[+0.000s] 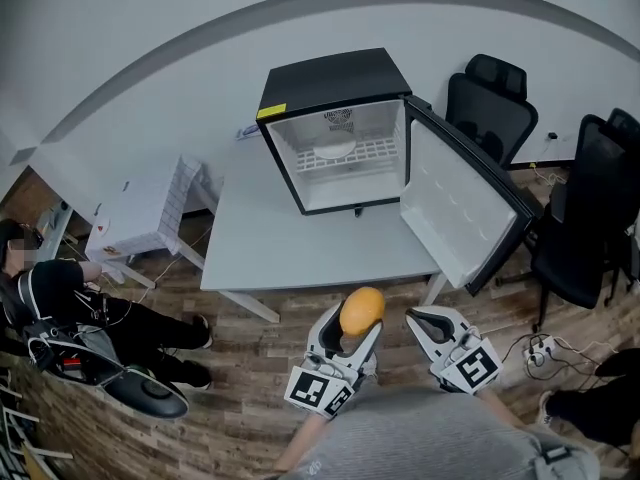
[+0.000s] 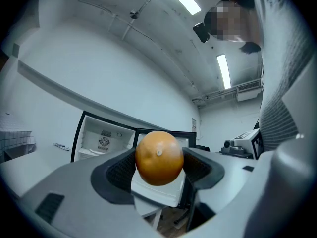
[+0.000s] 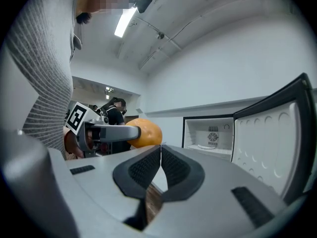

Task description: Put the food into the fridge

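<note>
Left tool grips orange; open fridge holds a white plate.

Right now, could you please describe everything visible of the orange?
The orange is round, smooth-skinned, evenly orange, with a small pale stem spot facing the camera. The left gripper is shut on it, a dark ribbed pad on each side, holding it in the air, short of the table and open fridge.

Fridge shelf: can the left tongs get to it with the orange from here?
Likely yes: the door stands swung wide right, nothing blocks the opening, and the shelf holds only a white plate. The left tongs grip the orange.
</note>
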### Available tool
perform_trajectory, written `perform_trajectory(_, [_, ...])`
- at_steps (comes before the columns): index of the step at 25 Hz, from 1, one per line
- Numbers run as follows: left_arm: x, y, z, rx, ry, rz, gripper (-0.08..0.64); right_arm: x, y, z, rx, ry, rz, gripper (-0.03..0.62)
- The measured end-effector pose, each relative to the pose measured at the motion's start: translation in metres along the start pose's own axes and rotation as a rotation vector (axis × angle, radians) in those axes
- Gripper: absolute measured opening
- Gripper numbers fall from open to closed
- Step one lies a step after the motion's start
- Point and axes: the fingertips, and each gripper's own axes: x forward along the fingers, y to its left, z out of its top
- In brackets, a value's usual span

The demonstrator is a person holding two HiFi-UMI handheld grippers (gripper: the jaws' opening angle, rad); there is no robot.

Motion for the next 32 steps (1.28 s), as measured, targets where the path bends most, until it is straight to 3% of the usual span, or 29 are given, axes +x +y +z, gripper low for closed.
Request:
perform_trajectory(8, [0.046, 0.075, 0.03, 0.021, -0.027, -0.059, 0.295, 0.082, -0.049, 0.025, -0.028, -0.027, -0.04, 0.014])
perform_trajectory(17, [0.076, 0.15, 0.037, 0.024, -0.022, -0.097, 0.295, 0.154, -0.076, 0.023, -0.022, -0.024, -0.079, 0.014])
perform_trajectory(32, [0.15, 0.224, 0.034, 0.161, -0.013, -0.08, 0.295, 0.226, -0.152, 0.003, -0.075, 0.025, -0.066, 0.014])
